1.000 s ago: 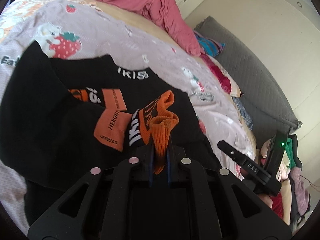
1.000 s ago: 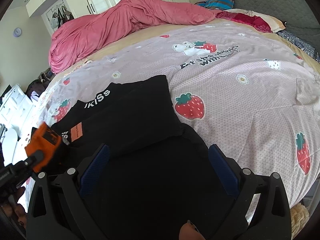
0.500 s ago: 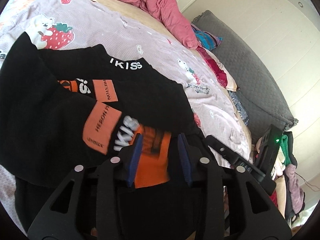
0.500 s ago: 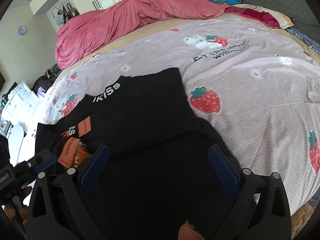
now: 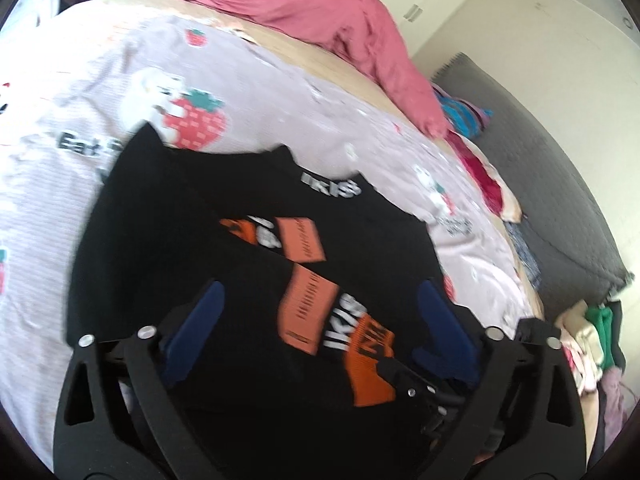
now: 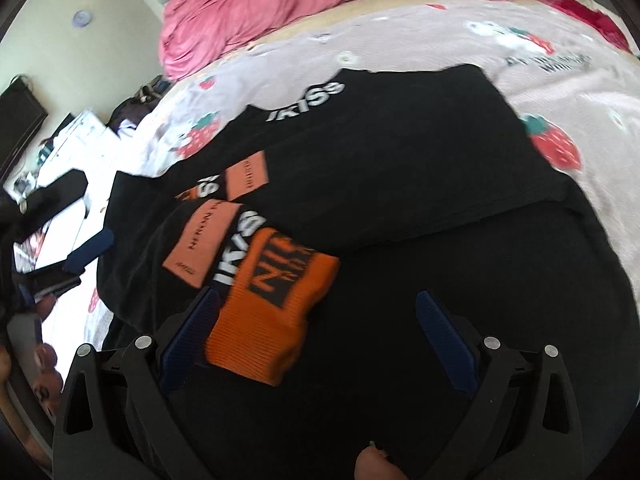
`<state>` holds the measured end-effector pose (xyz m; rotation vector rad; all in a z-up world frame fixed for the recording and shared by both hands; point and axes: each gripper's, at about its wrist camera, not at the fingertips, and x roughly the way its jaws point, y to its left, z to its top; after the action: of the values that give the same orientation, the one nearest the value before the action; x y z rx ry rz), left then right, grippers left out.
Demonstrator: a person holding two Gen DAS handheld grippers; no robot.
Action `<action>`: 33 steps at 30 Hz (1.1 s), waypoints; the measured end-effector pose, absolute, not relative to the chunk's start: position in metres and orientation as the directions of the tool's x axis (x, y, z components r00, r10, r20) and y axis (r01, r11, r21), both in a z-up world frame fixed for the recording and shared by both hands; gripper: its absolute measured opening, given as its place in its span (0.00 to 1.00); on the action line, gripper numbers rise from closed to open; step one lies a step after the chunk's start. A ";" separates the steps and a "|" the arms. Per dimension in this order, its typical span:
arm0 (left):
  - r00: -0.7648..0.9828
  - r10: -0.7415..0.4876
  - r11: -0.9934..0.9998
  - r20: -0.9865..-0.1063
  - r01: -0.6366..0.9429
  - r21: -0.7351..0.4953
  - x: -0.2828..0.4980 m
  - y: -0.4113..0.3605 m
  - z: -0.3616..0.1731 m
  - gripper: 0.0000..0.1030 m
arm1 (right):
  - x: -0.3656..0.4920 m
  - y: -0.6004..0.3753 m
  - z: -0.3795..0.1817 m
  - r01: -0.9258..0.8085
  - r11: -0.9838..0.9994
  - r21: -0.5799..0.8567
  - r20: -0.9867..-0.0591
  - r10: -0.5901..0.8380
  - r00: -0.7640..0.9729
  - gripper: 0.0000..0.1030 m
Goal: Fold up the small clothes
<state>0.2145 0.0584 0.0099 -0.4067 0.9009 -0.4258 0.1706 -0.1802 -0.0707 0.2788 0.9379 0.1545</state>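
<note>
Two grippers work over one garment. Left gripper point(image 5: 320, 312): jaws opening wide, nothing pinched; the orange cuff point(image 5: 370, 360) lies flat between the pads, so the sleeve looks freshly laid across the body. Right gripper point(image 6: 320, 316): jaws spread, empty, left pad just beside the same cuff, probably to smooth or take the next fold. Black sweater point(image 6: 400, 152) rests on the strawberry bedsheet point(image 6: 560, 92), one sleeve folded inward. Pink duvet point(image 6: 280, 8) bunched well apart.
</note>
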 end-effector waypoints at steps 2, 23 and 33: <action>0.572 -0.490 0.850 -0.658 0.147 -0.505 0.217 0.072 0.012 0.91 | 0.173 -0.173 -0.073 -0.022 0.954 0.298 -0.774 0.255 0.579 0.76; 0.617 -0.451 0.828 -0.645 0.018 -0.561 0.221 0.129 0.015 0.91 | 0.189 -0.140 -0.033 -0.197 0.955 0.222 -0.702 0.297 0.647 0.12; 0.631 -0.356 0.869 -0.689 -0.047 -0.492 0.224 0.145 0.017 0.91 | 0.215 -0.149 0.024 -0.259 0.961 0.093 -0.618 0.260 0.742 0.11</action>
<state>0.2243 0.1446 0.0167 -0.5013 0.8790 -0.1860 0.2154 -0.1492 0.0243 0.0013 0.6775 0.2847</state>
